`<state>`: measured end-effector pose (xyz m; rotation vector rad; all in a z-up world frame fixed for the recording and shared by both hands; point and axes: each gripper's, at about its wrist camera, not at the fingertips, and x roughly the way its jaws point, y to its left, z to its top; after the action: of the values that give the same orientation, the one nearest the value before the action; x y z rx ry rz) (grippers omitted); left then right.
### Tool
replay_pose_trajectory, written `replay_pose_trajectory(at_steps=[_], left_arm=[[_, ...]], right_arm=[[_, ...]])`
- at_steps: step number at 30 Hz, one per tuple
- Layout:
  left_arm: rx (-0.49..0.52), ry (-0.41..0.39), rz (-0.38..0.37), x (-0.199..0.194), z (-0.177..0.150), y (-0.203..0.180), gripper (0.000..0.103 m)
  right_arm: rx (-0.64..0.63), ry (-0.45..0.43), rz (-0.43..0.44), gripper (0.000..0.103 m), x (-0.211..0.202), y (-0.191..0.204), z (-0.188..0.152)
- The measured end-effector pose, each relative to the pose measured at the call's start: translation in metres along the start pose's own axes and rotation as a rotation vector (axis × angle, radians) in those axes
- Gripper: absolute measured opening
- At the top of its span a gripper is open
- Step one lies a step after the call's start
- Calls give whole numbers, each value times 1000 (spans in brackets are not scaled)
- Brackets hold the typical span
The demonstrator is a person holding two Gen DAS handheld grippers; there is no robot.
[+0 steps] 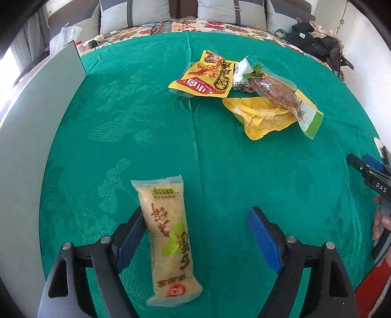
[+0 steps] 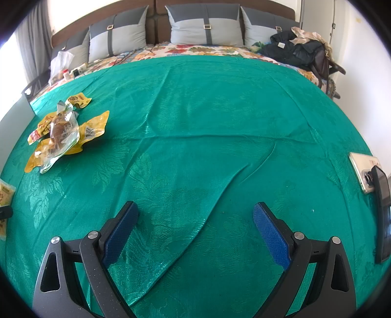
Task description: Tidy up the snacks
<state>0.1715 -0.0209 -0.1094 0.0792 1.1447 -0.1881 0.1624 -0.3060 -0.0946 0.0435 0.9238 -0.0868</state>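
Green cloth (image 1: 146, 110) covers the bed. Left gripper (image 1: 196, 233) is spread wide, a pale packet (image 1: 168, 239) lying against its left pad; more snacks (image 1: 244, 93) lie ahead-right. Right gripper (image 2: 195, 226) is spread over bare cloth.

You face a bed (image 2: 195, 102) under green cloth; grey cushions (image 2: 205, 27) line its brown headboard (image 2: 156, 14); daylight enters left, through curtains (image 2: 31, 36).

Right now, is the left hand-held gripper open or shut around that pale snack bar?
Open. The left hand-held gripper has its blue pads wide apart; the pale snack bar lies flat between them, against the left pad only.
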Motion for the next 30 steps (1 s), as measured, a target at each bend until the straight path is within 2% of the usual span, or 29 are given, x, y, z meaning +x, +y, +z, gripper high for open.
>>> replay_pose_trajectory(at_steps=[3, 5, 7, 18, 30], left_arm=[[-7, -44, 55, 3, -6, 1, 98], [-66, -56, 48, 4, -9, 13, 101], [-108, -75, 75, 4, -13, 24, 103], [-115, -175, 96, 1, -28, 47, 103], [-123, -192, 103, 1, -26, 39, 103]], right_arm=[[0, 0, 0, 97, 0, 0, 0], [0, 0, 0, 97, 0, 0, 0], [0, 0, 0, 97, 0, 0, 0], [0, 0, 0, 97, 0, 0, 0], [0, 0, 0, 97, 0, 0, 0]])
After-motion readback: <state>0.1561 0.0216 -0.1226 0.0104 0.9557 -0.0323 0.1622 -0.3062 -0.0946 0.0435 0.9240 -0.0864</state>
